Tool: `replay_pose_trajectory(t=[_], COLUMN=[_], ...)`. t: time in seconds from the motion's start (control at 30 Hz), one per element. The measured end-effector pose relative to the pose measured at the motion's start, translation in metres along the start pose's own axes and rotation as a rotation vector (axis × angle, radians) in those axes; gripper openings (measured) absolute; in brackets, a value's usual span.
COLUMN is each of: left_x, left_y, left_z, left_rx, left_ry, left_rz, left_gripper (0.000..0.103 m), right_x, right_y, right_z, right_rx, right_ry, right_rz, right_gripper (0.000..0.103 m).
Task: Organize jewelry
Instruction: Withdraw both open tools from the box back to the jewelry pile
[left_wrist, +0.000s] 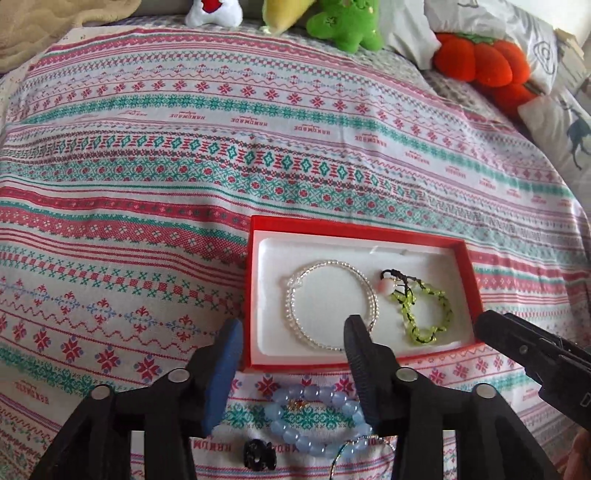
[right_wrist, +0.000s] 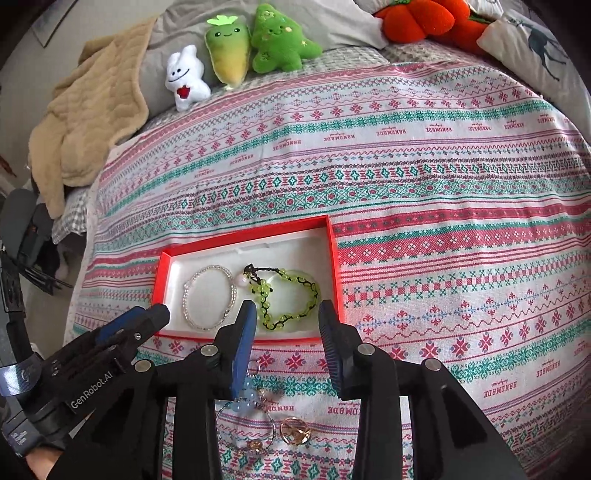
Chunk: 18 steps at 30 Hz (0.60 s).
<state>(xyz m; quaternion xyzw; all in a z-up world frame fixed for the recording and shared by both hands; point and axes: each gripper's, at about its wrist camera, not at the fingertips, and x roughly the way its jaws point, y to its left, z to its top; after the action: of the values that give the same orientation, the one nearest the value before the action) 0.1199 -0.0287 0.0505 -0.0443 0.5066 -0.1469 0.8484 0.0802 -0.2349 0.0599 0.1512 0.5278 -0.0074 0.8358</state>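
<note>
Both tools, the left tool (left_wrist: 293, 332) and the right tool (right_wrist: 288, 321), hover spread and empty near the red cardboard box (left_wrist: 354, 230) on the bed, which already holds the clear beaded bracelet (left_wrist: 332, 304), while the pale blue bead bracelet (left_wrist: 317, 421) waits outside, probably next.

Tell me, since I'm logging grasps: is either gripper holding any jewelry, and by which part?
Nothing is held. The left gripper and right gripper are both open with nothing between their fingers.
</note>
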Motion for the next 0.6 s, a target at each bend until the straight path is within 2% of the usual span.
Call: replay_pose_trajectory(t=[0.1, 0.17, 0.23, 0.37, 0.6], left_x=[-0.014, -0.022, -0.028, -0.034, -0.035], left_y=[0.005, 0.010, 0.015, 0.026, 0.035], left_z=[-0.007, -0.013, -0.019, -0.031, -0.054], left_rx=[0.011, 0.025, 0.041, 0.040, 0.062], left_ry=[-0.006, -0.007, -0.008, 0.008, 0.047], left_rz=[0.015, 0.034, 0.054, 0.075, 0.078], left_gripper=[0.069, 0.077, 0.083, 0.086, 0.089], right_x=[-0.010, -0.017, -0.022, -0.029, -0.034], right_y=[0.002, 0.004, 0.005, 0.003, -0.008], right_z=[-0.008, -0.015, -0.022, -0.036, -0.056], right_rx=[-0.015, -0.033, -0.056, -0.080, -0.098], right_ry=[0.012, 0.015, 0.020, 0.045, 0.068], right_rz=[0.000, -0.003, -0.014, -0.017, -0.053], right_gripper=[0.044, 0.053, 0.057, 0.063, 0.065])
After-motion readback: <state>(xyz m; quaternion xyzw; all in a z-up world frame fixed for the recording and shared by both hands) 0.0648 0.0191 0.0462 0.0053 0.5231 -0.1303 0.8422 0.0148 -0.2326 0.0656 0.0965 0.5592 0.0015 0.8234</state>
